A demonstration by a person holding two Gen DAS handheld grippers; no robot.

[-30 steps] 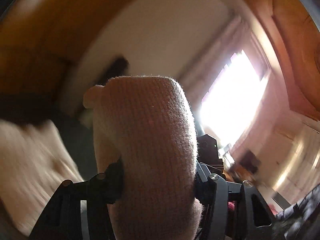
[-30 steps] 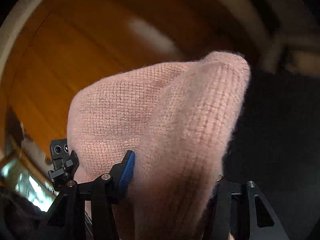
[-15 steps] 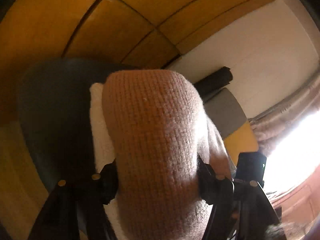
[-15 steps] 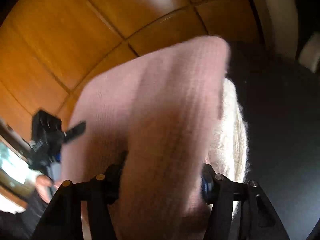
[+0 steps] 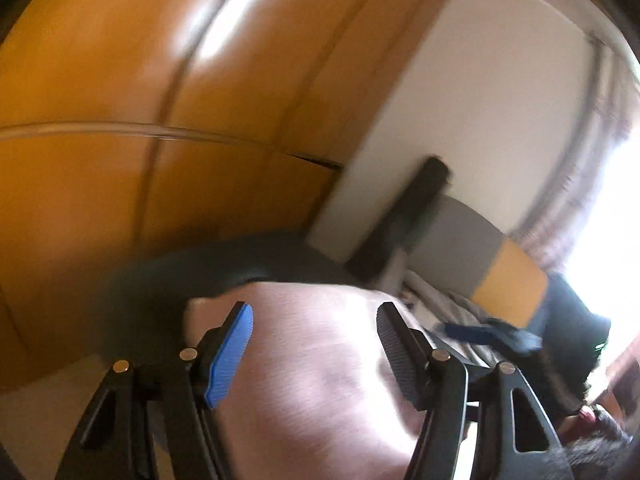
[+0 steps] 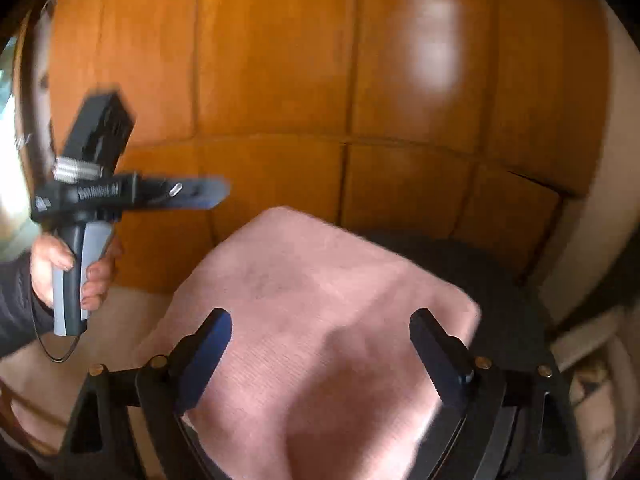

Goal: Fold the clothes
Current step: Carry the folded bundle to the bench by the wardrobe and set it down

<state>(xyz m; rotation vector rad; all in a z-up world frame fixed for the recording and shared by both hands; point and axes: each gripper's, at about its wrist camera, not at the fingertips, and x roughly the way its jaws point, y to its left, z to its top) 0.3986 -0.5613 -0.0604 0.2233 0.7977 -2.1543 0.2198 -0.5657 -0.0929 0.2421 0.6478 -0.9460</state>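
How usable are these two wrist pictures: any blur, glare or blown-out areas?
Left wrist view: motion blur smears the pink sweater and the wooden panels; the window at the right edge is blown out white. Right wrist view: sharper, though the sweater's edges and the left gripper are streaked; a soft glare patch sits on the panels; fisheye bending in both.

Garment: a folded pink knitted garment (image 5: 320,380) lies below the fingers, blurred by motion.
Left gripper: the black two-finger left gripper (image 5: 316,344) has its jaws spread apart over the pink knit; whether the pads touch it cannot be told.
Pads: one blue ribbed pad (image 5: 230,356), one black ribbed pad (image 5: 394,348).
Support: a dark round seat (image 5: 208,272) under the garment.
Background: orange wooden panelled wall (image 5: 120,80), white wall (image 5: 500,100), bright window (image 5: 616,220).
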